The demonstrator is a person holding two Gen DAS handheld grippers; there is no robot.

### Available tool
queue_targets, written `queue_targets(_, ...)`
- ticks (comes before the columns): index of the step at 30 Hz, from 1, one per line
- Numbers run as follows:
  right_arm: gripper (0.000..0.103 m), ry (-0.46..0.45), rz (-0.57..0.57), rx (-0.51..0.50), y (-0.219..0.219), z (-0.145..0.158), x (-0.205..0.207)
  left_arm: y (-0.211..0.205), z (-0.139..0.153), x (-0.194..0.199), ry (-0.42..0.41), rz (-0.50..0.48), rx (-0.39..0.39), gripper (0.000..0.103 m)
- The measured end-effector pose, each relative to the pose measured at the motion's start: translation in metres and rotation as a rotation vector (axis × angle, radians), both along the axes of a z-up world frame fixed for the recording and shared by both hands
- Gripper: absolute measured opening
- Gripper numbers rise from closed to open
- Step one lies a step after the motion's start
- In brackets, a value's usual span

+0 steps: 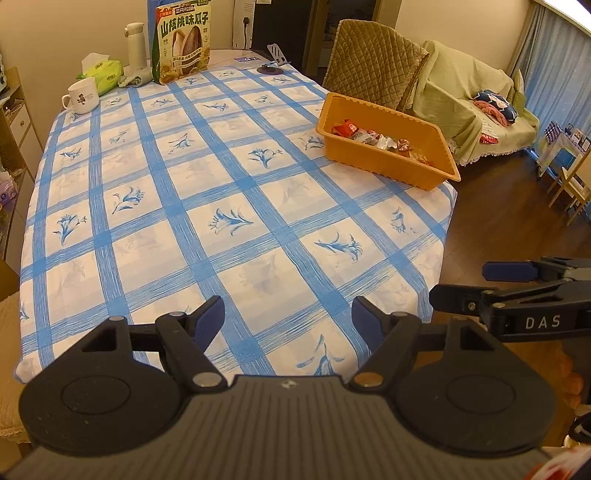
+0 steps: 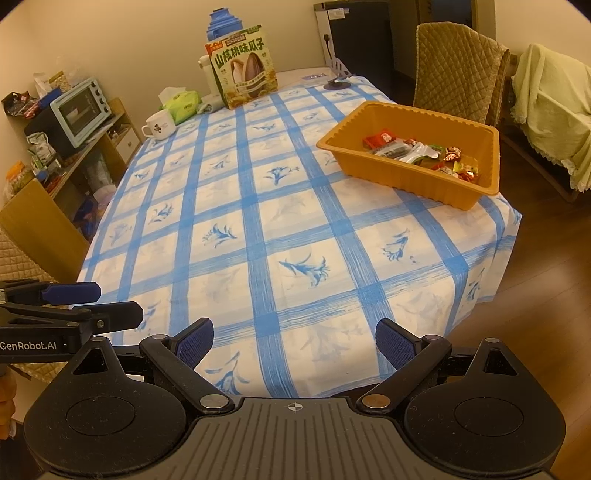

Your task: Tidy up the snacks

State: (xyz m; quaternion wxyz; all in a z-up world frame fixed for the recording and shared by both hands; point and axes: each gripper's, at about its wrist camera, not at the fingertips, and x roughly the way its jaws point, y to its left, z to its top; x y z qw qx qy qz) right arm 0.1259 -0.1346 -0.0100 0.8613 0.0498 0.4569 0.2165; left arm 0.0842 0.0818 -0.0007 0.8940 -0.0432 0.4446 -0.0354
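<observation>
Blue-checked table [image 2: 295, 229], middle bare. Quilted chair [image 2: 458, 66] behind far edge. Orange tray [image 2: 373, 162] of wrapped snacks [image 2: 424, 153] near right edge. Sunflower-seed bag [image 2: 243, 66] upright at far end, beside tissue pack [image 2: 183, 103], mug [image 2: 159, 125]. Left gripper [image 1: 288, 321], right gripper [image 2: 294, 343]: jaws apart, empty, over near edge.

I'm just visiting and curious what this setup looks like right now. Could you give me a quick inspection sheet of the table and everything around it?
Surface: table under a blue checked cloth.
Job's things: orange tray near the right edge holding wrapped snacks; big seed bag upright at the far end.
Clutter: mug, tissue pack, white flask, phone stand.
Grippers: left claw and right claw both open, empty, over the near edge.
Cables: one black cord against the far wall.
Surroundings: quilted chair, covered sofa, toaster oven on a shelf.
</observation>
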Motion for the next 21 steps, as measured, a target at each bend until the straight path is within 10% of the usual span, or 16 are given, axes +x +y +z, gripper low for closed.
queue_targets(21,0.094,-0.006,-0.005,0.004,-0.0056,0.0023,0.0028,-0.0063,0.0021,0.0046,-0.006,-0.005,0.001,0.074)
